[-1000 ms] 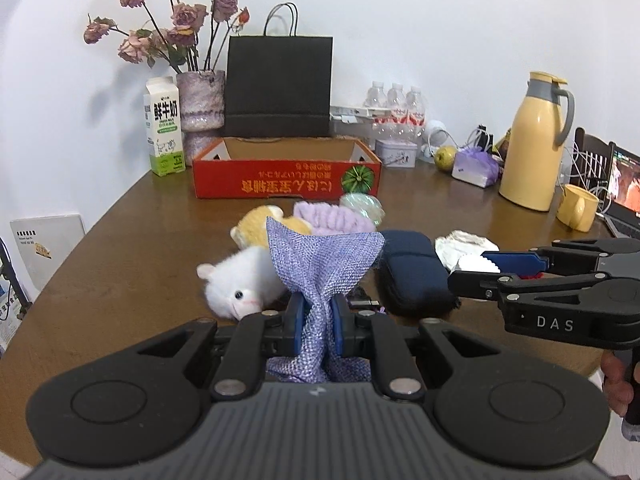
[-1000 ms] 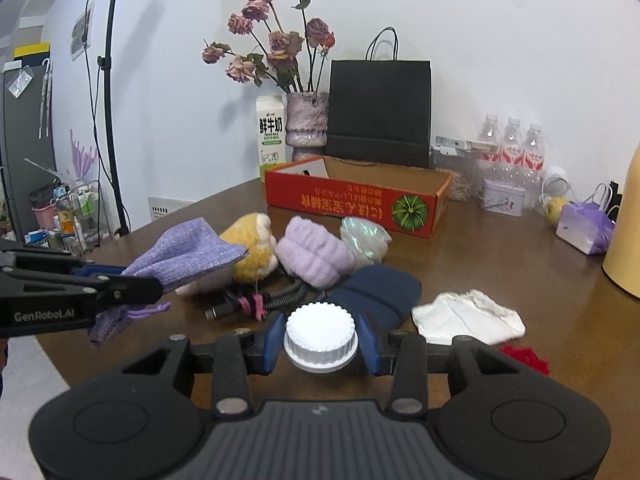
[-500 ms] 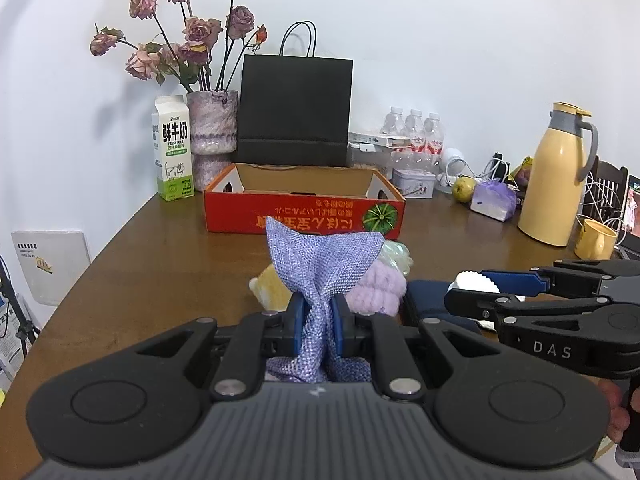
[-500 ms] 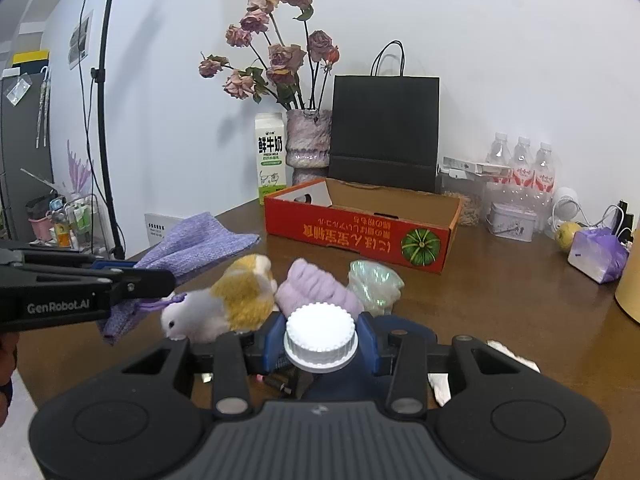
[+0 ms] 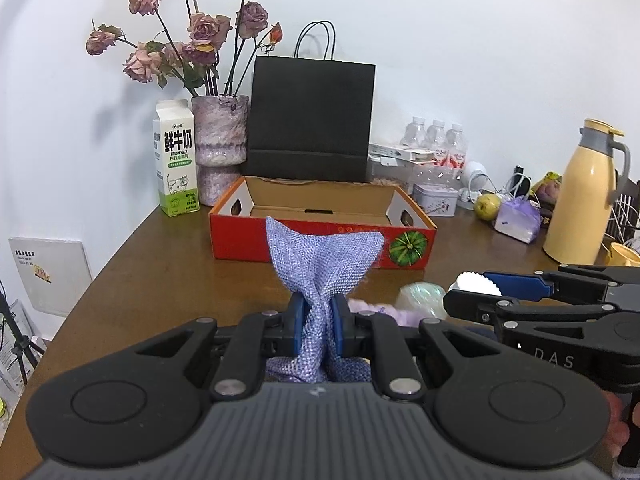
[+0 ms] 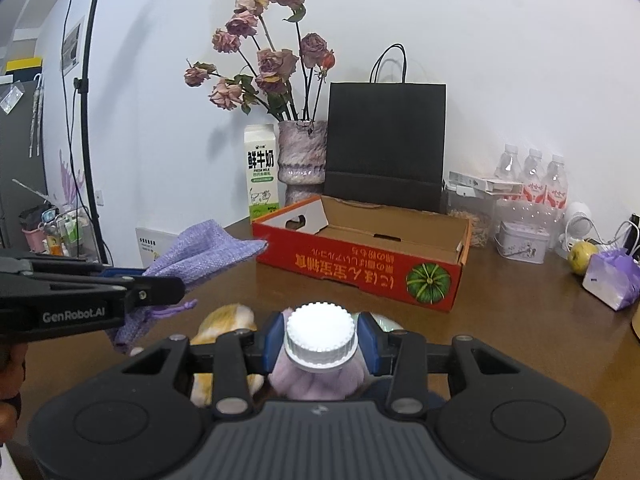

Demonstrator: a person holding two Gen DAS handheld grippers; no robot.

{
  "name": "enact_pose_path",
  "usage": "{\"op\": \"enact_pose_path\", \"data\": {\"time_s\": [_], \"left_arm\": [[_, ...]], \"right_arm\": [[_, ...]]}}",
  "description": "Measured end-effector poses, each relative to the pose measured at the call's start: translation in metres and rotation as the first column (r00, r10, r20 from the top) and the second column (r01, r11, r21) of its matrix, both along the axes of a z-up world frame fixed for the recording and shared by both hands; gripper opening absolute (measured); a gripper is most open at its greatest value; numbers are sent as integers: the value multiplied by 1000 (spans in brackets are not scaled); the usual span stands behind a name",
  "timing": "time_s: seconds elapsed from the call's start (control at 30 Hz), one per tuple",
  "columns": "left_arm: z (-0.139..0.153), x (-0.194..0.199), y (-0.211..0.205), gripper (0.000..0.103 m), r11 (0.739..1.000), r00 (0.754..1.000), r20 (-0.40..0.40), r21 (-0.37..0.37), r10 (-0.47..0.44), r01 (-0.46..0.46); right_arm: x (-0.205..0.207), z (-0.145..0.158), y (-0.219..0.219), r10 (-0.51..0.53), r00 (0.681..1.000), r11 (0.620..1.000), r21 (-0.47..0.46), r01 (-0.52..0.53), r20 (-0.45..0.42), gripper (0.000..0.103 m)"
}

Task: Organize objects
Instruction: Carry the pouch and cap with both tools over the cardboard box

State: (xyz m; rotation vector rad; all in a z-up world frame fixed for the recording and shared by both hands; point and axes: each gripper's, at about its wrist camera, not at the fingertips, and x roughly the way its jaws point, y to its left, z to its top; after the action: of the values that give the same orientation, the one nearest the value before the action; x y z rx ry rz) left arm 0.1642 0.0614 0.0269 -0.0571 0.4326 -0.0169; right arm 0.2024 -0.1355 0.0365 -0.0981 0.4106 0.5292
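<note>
My left gripper [image 5: 317,322] is shut on a purple woven pouch [image 5: 322,264], which fans out above the pads and hangs in the air before the red cardboard box [image 5: 320,246]. My right gripper [image 6: 321,340] is shut on a white ribbed cap [image 6: 321,336]; what hangs under the cap is hidden. The box [image 6: 360,264] stands open and empty ahead of both. In the right wrist view the pouch [image 6: 204,252] and left gripper [image 6: 160,288] show at the left. In the left wrist view the right gripper [image 5: 476,292] and cap [image 5: 478,283] sit at the right.
Below the grippers lie a yellow plush toy [image 6: 228,320], a lilac fluffy item [image 6: 316,380] and an iridescent wad [image 5: 422,298]. Behind the box stand a black paper bag [image 5: 310,120], a vase of dried roses [image 5: 218,148] and a milk carton [image 5: 176,160]. A yellow thermos [image 5: 582,204] is at right.
Both grippers have moved forward and a little up together toward the red box, each keeping its grip. The plush toys and dark pouch have slipped below the view.
</note>
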Motion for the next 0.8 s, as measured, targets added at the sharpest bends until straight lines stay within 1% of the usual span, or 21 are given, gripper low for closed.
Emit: {"op": "enact_pose_path", "data": {"time_s": [0.23, 0.4, 0.57, 0.8], "left_arm": [[7, 31, 6, 15, 1000, 1000, 3, -14, 13, -13], [17, 51, 7, 15, 1000, 999, 26, -14, 20, -20], [26, 73, 9, 15, 999, 999, 37, -46, 22, -20], [32, 104, 11, 15, 998, 998, 51, -56, 25, -22]], "right_arm": [[26, 10, 10, -2, 1000, 1000, 14, 2, 20, 39], [47, 18, 16, -11, 1000, 1000, 26, 10, 29, 39], [68, 25, 20, -31, 998, 999, 34, 29, 46, 39], [98, 32, 24, -54, 997, 998, 46, 51, 54, 39]]}}
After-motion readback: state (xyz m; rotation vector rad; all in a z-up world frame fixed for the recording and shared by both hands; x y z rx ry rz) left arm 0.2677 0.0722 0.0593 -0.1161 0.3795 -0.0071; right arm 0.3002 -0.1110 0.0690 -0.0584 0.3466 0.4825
